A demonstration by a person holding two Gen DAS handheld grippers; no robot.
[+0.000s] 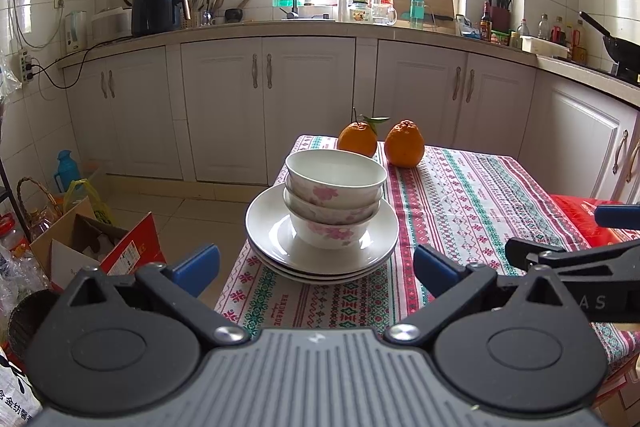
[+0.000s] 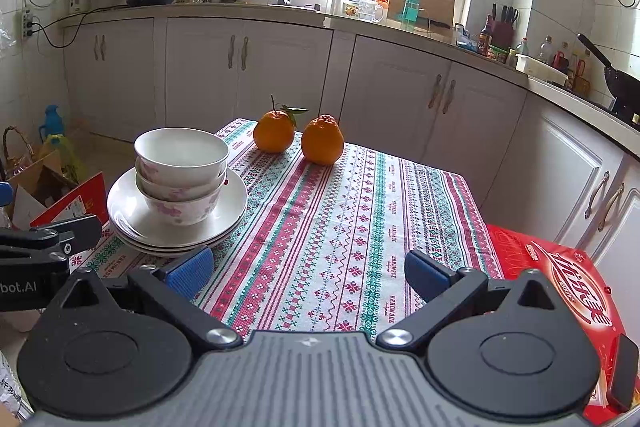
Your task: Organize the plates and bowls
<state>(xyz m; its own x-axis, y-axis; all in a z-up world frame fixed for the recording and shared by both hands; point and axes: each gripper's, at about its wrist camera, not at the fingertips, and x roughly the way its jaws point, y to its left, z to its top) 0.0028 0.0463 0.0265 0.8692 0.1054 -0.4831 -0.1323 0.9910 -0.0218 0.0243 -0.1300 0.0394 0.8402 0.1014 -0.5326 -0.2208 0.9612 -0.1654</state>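
White china sat already gathered: three flowered bowls (image 1: pixel 334 197) nested on a stack of plates (image 1: pixel 320 251), near the left edge of the cloth-covered counter (image 1: pixel 460 195). Two oranges (image 1: pixel 380 143) lay behind the stack. Your left hand-held gripper (image 1: pixel 316 267) faced the stack with fingers spread wide and empty; your right hand-held gripper (image 2: pixel 306 273), to the right of the stack, was likewise spread and empty. The stacking looked finished, or a carry was due. Next you needed both sets of fingers under the plate rims.

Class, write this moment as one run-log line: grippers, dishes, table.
left gripper: open, empty | right gripper: open, empty | bowls: three nested on stacked plates | table: two oranges behind
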